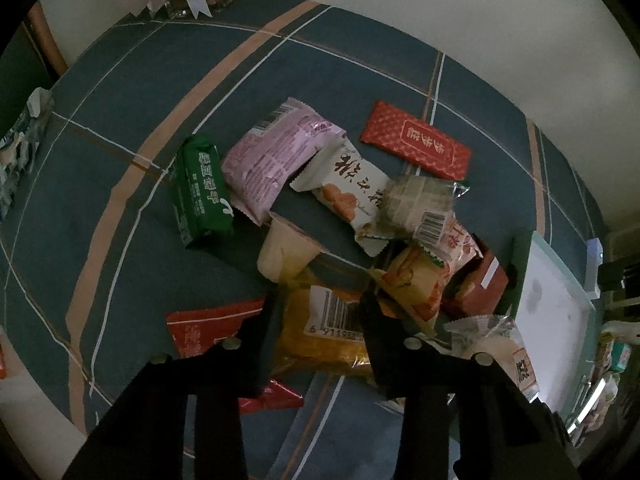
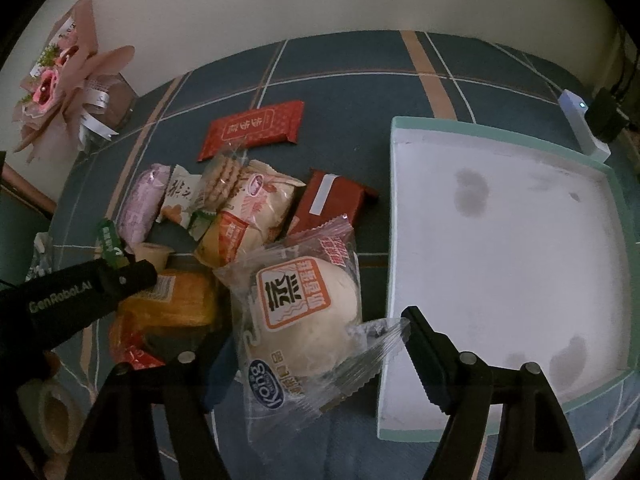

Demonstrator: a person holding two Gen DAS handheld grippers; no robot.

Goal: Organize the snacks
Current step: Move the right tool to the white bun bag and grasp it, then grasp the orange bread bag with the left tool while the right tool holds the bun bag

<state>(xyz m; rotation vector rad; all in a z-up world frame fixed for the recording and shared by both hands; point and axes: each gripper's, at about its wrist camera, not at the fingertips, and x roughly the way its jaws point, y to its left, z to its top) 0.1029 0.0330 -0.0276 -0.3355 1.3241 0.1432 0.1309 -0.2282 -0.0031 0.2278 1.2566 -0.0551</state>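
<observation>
Snack pile on plaid-covered counter (image 1: 120, 128), white tray (image 2: 500, 260) at 3 o'clock of it.

Left tool (image 1: 324, 300) clamped on orange-yellow packet (image 1: 320, 336) at pile's near edge. Right tool (image 2: 316, 344) spread wide around clear-wrapped steamed bun (image 2: 308, 312), fingers apart; right finger (image 2: 424, 352) overlaps the tray's teal left rim. Red bar (image 2: 252, 130) lies apart at 12 o'clock, bare cloth around it. Green biscuit pack (image 1: 202, 192) marks the pile's 9 o'clock edge.

Open right tongs (image 2: 316, 340) straddling bun packet (image 2: 304, 316), tray (image 2: 500, 240) beside
</observation>
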